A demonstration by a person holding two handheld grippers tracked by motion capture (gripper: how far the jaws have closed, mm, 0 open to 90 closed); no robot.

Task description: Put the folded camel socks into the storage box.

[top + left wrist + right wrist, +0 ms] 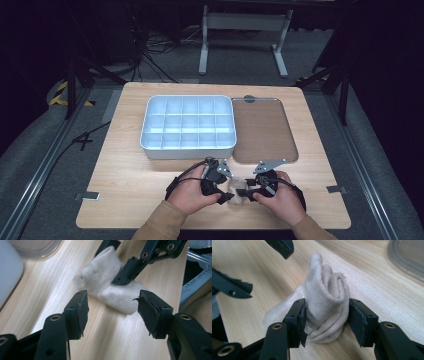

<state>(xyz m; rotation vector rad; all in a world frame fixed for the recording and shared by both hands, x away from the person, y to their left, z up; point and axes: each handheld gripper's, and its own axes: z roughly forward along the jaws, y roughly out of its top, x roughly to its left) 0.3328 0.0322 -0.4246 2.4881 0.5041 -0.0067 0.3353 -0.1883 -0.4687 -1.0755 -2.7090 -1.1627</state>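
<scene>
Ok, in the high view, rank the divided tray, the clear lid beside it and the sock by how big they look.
1. divided tray
2. clear lid, only slightly smaller, so that ranking is unsure
3. sock, by far the smallest

A pale wooden table (150, 190) stands on grey carpet (40, 150) in a dim room, lit mainly over the tabletop. Beyond its far edge, a light grey metal stand (243, 30) rises among loose black cables (155, 55). Yellow-and-black tape (62, 95) marks the floor far left, by dark frame legs (72, 85).
</scene>
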